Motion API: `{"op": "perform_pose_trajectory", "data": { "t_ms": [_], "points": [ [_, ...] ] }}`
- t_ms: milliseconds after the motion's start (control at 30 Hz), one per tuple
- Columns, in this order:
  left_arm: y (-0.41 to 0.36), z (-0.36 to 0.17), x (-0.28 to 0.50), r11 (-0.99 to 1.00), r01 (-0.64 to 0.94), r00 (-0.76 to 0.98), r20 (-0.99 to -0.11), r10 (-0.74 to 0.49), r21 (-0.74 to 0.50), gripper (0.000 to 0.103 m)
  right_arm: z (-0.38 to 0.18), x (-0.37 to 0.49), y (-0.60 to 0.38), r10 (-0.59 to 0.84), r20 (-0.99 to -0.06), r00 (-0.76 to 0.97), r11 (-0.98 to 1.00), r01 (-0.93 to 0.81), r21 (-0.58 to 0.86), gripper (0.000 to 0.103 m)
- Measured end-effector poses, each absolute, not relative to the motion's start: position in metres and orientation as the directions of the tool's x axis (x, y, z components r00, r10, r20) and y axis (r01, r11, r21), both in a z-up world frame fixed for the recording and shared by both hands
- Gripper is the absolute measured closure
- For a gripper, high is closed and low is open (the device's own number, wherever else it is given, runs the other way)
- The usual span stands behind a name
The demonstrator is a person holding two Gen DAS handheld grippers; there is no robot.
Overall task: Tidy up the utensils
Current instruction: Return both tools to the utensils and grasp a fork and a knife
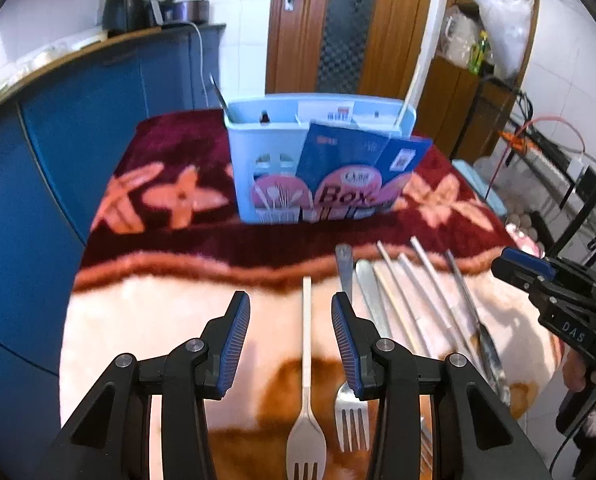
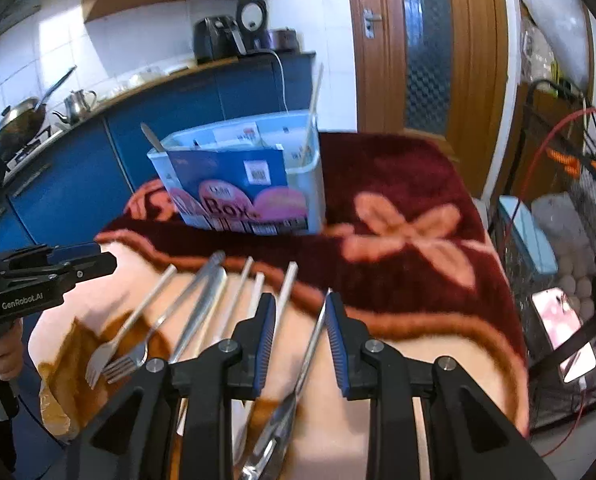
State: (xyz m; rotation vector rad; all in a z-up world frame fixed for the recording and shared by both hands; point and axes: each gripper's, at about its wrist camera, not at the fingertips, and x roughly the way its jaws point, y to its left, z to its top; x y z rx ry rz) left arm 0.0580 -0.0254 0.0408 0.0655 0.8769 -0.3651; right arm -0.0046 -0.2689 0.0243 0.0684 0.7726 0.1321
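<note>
Blue pads on the left claw [image 1: 291, 322] stand apart, and a pale fork [image 1: 307, 380] lies in the gap between them. The pads do not touch it, so this claw is open and holds nothing. The fork's thin handle points away toward the far side, and its prongs point back at the camera. Just beside it lies a second fork [image 1: 348, 364], partly under the right-hand pad.

The right claw [image 2: 300, 334] is also open, but less wide. A long thin metal utensil [image 2: 298, 376] lies between its pads. I cannot tell if it is a knife or a spoon, because its wide end is blurred. The pads look clear of it.

More forks and straight sticks lie side by side in a row [image 1: 410, 300] on a fuzzy blanket [image 2: 398, 216] that covers the counter. The blanket is cream where the utensils lie and dark red with pink flowers farther off.

Well past the row stands a light blue utensil box [image 1: 270, 152] with a few utensils already poking out.

These utensils look hard, stiff and light, and the metal is smooth, so they could slip. I think the best place to pinch each one is the middle of its handle. The soft blanket should let the pads sink a little and get under a flat handle.
</note>
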Motion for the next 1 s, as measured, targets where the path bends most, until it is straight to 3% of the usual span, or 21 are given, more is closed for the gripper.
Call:
{"op": "perform_pose_trajectory", "data": {
  "t_ms": [467,867,1000],
  "points": [
    [-0.044,0.007,0.084,0.918,0.386,0.419,-0.871,-0.257,-0.086,0.06,-0.004,0.022,-0.276,0.178,-0.833,0.523,0.984,-0.07,0.167,0.075],
    [-0.056,-0.011,0.109,0.914,0.386,0.301,-0.919,-0.253,-0.125,0.082,-0.016,0.047,-0.278,0.206,-0.896,0.392,0.978,-0.046,0.204,0.08],
    [-0.059,-0.011,0.113,0.911,0.392,0.296,-0.921,-0.255,-0.127,0.095,-0.02,0.056,-0.28,0.229,-0.902,0.366,0.972,-0.035,0.232,0.082]
  ]
}}
